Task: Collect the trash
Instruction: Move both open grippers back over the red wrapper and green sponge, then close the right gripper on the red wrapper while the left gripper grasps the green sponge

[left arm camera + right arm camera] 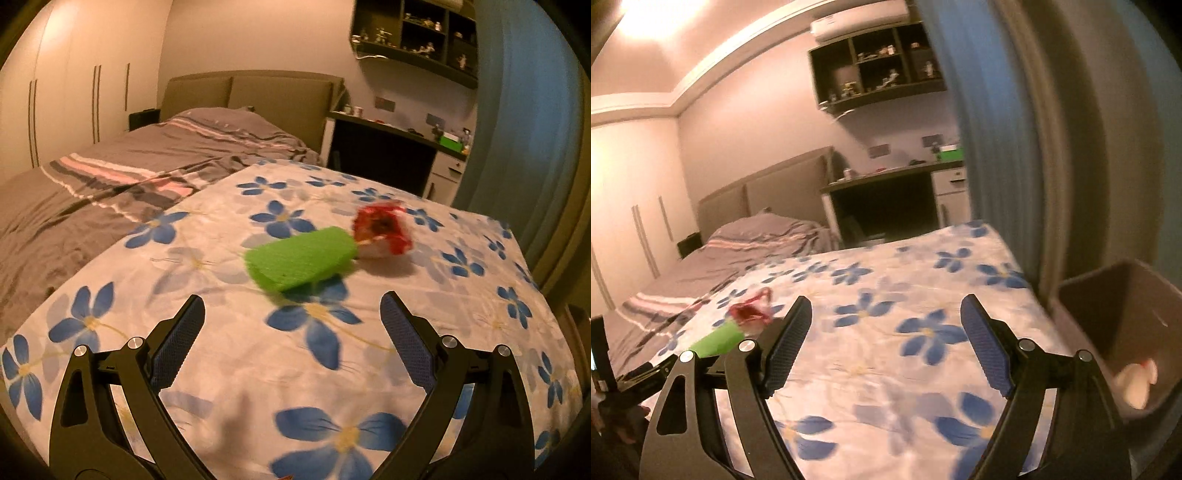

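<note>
Bedding with a blue flower print (332, 369) covered the surface where two pieces of trash lay touching: a green sponge-like pad (301, 258) on the left and a crumpled red-and-white wrapper (384, 230) on the right. The left gripper (291, 314) hovered just short of the pad, jaws spread wide and empty. Further right, the right gripper (886, 321) was also spread apart, holding nothing. At far right stood a dark bin (1115, 317) beside the bed, with something pale (1137, 380) inside. The soft cloth could bunch into a closing grip, and the pad might nudge the wrapper away
</note>
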A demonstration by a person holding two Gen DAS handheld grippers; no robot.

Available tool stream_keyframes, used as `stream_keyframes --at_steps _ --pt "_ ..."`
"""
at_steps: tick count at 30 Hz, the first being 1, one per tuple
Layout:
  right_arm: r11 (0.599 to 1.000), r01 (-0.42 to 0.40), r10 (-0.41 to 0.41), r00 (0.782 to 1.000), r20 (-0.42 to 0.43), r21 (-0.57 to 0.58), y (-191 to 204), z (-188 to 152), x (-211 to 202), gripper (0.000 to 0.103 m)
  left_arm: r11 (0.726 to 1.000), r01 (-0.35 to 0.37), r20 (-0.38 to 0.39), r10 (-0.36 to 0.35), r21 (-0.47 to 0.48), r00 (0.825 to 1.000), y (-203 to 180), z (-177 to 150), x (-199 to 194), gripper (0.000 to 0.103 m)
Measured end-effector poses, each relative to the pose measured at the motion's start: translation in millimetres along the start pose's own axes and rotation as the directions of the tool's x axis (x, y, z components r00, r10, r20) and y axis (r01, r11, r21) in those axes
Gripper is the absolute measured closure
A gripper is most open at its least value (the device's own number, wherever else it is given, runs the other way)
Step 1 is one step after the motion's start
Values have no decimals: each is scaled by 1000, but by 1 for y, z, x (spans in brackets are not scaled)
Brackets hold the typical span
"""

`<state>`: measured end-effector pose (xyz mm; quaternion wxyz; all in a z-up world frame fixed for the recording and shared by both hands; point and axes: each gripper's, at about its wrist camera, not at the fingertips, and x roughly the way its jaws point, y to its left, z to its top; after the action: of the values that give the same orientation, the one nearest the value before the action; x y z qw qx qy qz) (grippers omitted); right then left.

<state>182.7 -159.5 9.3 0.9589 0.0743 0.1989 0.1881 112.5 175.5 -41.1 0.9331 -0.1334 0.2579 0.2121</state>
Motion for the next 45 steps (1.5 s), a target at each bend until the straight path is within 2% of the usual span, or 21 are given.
stream_keyframes --at_steps 6,11,19,23,27,36,39,44,45 --pt "996 -74 70 995 -72 -46 53 -7 46 23 998 -31 22 32 -47 999 25 15 5 9" --pt "989 -124 112 984 -139 -81 92 -17 85 23 996 -71 29 73 -49 997 34 31 16 9" --pt "976 -179 148 964 -221 -127 135 -25 143 23 988 -101 36 106 -119 994 48 59 43 9" --pt "969 -205 163 950 -267 -136 148 -28 171 23 982 -133 50 141 -133 989 50 67 61 9" --pt "969 -214 170 942 -290 -127 158 -29 194 23 974 -147 18 153 -174 988 59 62 78 9" --pt "964 -258 224 922 -315 -71 170 -24 228 23 977 -104 -17 103 -188 995 67 54 88 9" --pt "957 -285 247 906 -344 -61 173 -26 237 28 981 -78 -15 77 -178 997 64 53 88 9" --pt "942 -330 287 886 -365 -60 175 -26 234 47 987 -44 -12 43 -152 999 56 53 88 9" --pt "941 -333 289 884 -367 -61 176 -26 234 48 988 -38 -10 37 -148 999 55 53 87 9"
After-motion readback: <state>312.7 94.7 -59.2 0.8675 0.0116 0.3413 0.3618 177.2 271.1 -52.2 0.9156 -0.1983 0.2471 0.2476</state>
